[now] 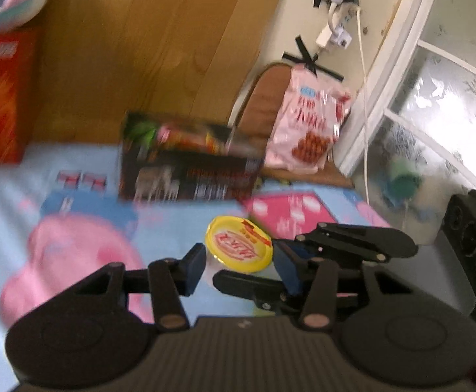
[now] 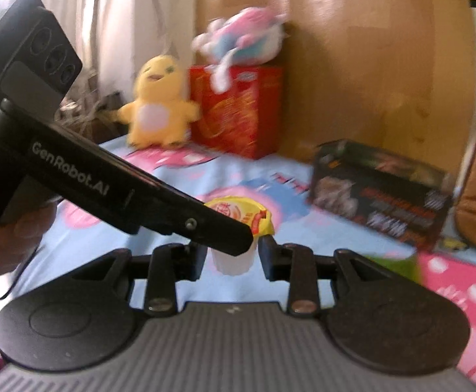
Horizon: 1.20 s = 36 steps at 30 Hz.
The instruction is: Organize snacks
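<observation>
The jelly cup, a small translucent tub with a yellow foil lid, stands upright on the bed sheet, which is pale blue with pink cartoon figures.

The left tool has its jaws spread apart with the cup between them; its left pad sits just beside the cup wall, and whether the right pad touches cannot be told, because the right tool's fingers cross in front of it. In the right wrist view the right tool is likewise apart, one pad on either side of the cup's white body, near it but with a sliver of gap on the right. The left tool's black finger overlaps the near-left rim of the lid there.

Beyond the cup, and slightly left in the left wrist view, lies a dark snack box. Far right of the cup a pink snack bag leans on a brown cushion. Far left of the cup stands a red box, with a yellow chick plush beside it.
</observation>
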### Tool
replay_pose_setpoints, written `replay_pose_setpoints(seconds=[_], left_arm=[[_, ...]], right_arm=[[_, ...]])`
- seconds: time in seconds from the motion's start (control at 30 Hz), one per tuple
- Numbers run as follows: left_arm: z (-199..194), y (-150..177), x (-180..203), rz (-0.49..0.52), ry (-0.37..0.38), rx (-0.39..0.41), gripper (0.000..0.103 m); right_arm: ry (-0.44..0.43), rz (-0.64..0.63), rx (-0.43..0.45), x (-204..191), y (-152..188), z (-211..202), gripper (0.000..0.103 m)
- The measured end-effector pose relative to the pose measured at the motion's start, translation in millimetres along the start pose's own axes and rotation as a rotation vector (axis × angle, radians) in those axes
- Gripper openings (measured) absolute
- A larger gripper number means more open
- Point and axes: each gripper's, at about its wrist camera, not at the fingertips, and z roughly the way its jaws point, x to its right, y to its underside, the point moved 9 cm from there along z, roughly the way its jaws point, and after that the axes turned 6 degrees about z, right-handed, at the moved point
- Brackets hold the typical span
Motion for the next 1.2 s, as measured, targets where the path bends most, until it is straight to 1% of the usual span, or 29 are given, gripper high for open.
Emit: replay_pose_setpoints(seconds=[0.1, 0.2, 0.23, 0.3, 0.37, 0.4, 0.43, 0.5, 0.53, 0.6, 0.63, 0.7, 0.77, 0.8, 0.83, 0.87, 0.97, 1.03, 1.1, 1.13, 1.17, 1.2], left_arm=[[23.6, -37.5, -6.2, 0.009, -0.025, 0.039, 0.048], [47.3, -71.6, -21.5, 0.005, -0.061, 0.074, 0.052], [55.5, -81.5, -28.9, 0.004, -0.085, 0.083, 0.054], [72.2, -94.3, -47.4, -0.012, -0.126, 0.081, 0.055], [85.8, -100.1, -66.9, -0.034, -0.163, 0.061, 0.063], [89.3, -99.4, -76.9, -0.054, -0.188, 0.048, 0.063], [89.9, -98.1, -86.1, -0.081, -0.210, 0.039, 0.063], [81.0, -94.5, -95.8, -0.121, -0.199, 0.056, 0.064], [72.6, -92.1, -98.0, -0.130, -0.191, 0.077, 0.065], [55.8, -81.9, -99.2, -0.149, -0.187, 0.098, 0.065], [49.0, -75.0, -97.3, -0.166, -0.173, 0.103, 0.065], [38.9, -57.7, -89.7, -0.189, -0.129, 0.098, 0.065], [37.5, -37.8, -81.1, -0.207, -0.098, 0.069, 0.065], [40.0, -29.1, -74.2, -0.221, -0.077, 0.046, 0.065], [44.1, -17.0, -68.5, -0.245, -0.049, 0.018, 0.065], [49.7, -5.0, -63.6, -0.271, -0.020, -0.011, 0.065], [66.1, 25.8, -54.4, -0.338, 0.026, -0.092, 0.063], [77.4, 36.6, -45.4, -0.359, 0.060, -0.126, 0.063], [86.7, 42.1, -41.3, -0.345, 0.040, -0.140, 0.063], [88.7, 43.2, -40.2, -0.334, 0.032, -0.134, 0.062], [89.0, 43.4, -39.3, -0.325, 0.025, -0.130, 0.061], [88.3, 45.5, -38.7, -0.325, 0.018, -0.130, 0.059]], right_arm=[[0.023, 0.058, 0.026, 36.8, -28.1, 15.0, 0.037], [0.035, 0.104, 0.043, 67.6, -55.9, 37.6, 0.037], [0.037, 0.112, 0.048, 75.7, -64.3, 46.9, 0.037], [0.041, 0.129, 0.046, 91.4, -78.9, 71.3, 0.037], [0.042, 0.147, 0.031, 103.0, -85.1, 97.9, 0.037], [0.033, 0.162, 0.019, 107.6, -85.8, 112.3, 0.039], [0.030, 0.182, -0.004, 112.5, -84.3, 126.1, 0.039], [0.046, 0.222, -0.048, 121.3, -79.6, 137.5, 0.041], [0.047, 0.245, -0.035, 125.2, -79.3, 133.4, 0.041], [0.025, 0.269, 0.011, 127.4, -79.7, 112.3, 0.042], [0.029, 0.278, 0.034, 129.5, -78.0, 97.3, 0.044], [0.040, 0.300, 0.049, 137.2, -72.1, 70.5, 0.046], [0.052, 0.342, 0.041, 145.7, -55.5, 38.7, 0.046], [0.060, 0.359, 0.026, 149.7, -46.7, 29.4, 0.046], [0.060, 0.359, 0.026, 149.7, -46.7, 29.4, 0.046], [0.102, 0.394, -0.017, 157.3, -19.9, 7.4, 0.046], [0.161, 0.462, -0.058, 172.0, 15.2, -8.9, 0.046], [0.189, 0.530, -0.085, 178.9, 36.3, -11.6, 0.046], [0.166, 0.583, -0.111, 176.0, 49.9, -3.5, 0.046], [0.153, 0.593, -0.083, 171.0, 50.3, -1.3, 0.045], [0.133, 0.592, -0.089, 164.5, 49.3, 2.3, 0.043], [0.108, 0.589, -0.117, 153.2, 46.7, 10.4, 0.033]])
